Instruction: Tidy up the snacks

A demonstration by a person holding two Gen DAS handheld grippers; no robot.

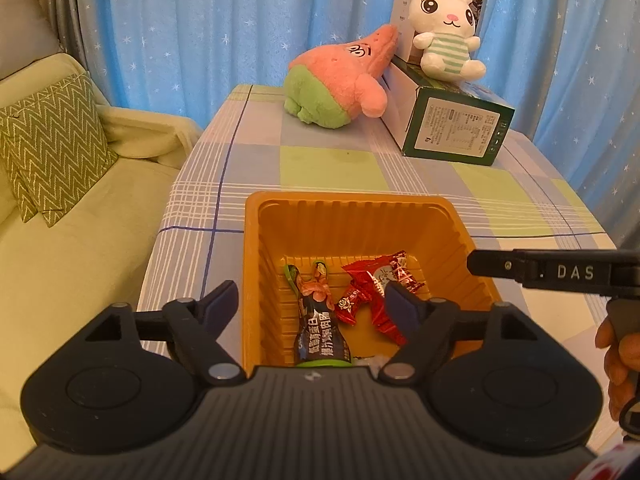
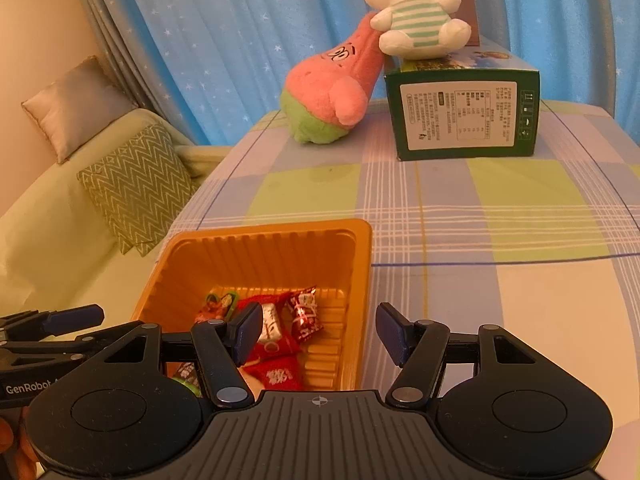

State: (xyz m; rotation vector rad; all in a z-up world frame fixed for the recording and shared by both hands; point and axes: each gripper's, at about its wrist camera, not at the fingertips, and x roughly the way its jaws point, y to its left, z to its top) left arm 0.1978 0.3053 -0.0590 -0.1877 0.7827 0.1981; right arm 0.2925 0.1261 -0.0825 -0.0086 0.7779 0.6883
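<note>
An orange plastic tray (image 1: pixel 352 204) sits on the checked tablecloth near the table's front left. Inside lie a dark blue-and-green packet (image 1: pixel 320 328) and several red wrapped snacks (image 1: pixel 378 280). My left gripper (image 1: pixel 311 294) is open over the tray's left side, one finger outside the left wall and the other above the red snacks, holding nothing. My right gripper (image 2: pixel 319 316) is open across the tray's right wall (image 2: pixel 362 280), its left finger above the red snacks (image 2: pixel 306 314), its right finger over the cloth. Neither pad presses on the wall.
A pink-and-green plush star (image 1: pixel 336 80) and a green carton (image 1: pixel 456 128) with a white rabbit plush (image 1: pixel 444 28) on it stand at the table's far end. A green sofa with a zigzag cushion (image 1: pixel 52 148) lies left of the table edge. Blue curtains hang behind.
</note>
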